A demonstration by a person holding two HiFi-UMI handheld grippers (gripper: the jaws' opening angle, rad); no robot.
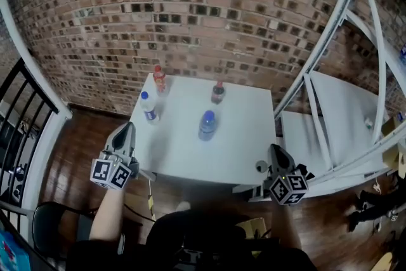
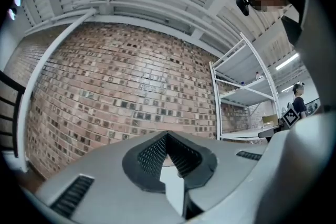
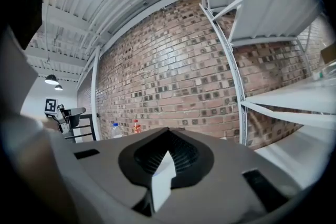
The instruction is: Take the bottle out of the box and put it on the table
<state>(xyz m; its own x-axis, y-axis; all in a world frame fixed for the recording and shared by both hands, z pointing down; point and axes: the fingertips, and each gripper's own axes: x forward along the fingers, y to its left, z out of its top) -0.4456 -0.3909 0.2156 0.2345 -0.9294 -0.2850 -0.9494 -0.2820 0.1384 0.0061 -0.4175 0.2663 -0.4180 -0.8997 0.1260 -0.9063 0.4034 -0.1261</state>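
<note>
My left hand-held gripper (image 1: 127,130) is clenched, its jaws pressed together with nothing between them. It hangs beside the left edge of the tabletop (image 1: 241,149) and touches no bottle. My right hand-held gripper (image 1: 275,152) is clenched and empty too, just off the tabletop's right front corner.

Four bottles stand upright on the white tabletop:
- a red-capped bottle (image 1: 159,78) at the back left
- a clear blue-capped bottle (image 1: 149,106) just in front of it
- a dark cola bottle (image 1: 217,92) at the back middle
- a blue bottle (image 1: 207,125) near the centre

I cannot tell which one is the task's.
</note>
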